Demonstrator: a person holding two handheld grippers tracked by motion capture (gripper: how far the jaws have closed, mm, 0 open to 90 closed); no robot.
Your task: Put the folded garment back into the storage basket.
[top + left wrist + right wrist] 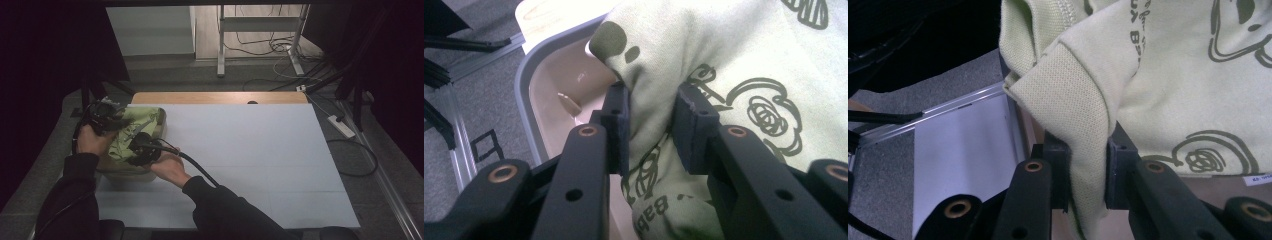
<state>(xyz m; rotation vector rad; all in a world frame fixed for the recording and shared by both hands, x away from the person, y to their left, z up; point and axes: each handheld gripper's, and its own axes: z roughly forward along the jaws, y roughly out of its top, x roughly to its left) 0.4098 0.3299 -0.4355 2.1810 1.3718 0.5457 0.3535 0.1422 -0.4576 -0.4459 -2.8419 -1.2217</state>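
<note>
The counter (240,150) has a pale grey-white top, with a wooden strip showing along its far edge. A beige tub (125,170) sits at its left side, a light green printed garment (131,131) heaped in it.

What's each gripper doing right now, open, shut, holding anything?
Left gripper: shut on the green printed garment, over the basket.
Right gripper: shut on the same garment's ribbed edge.

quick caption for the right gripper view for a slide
Right claw shut on a ribbed fold of the pale green printed garment, above the white table.
</note>
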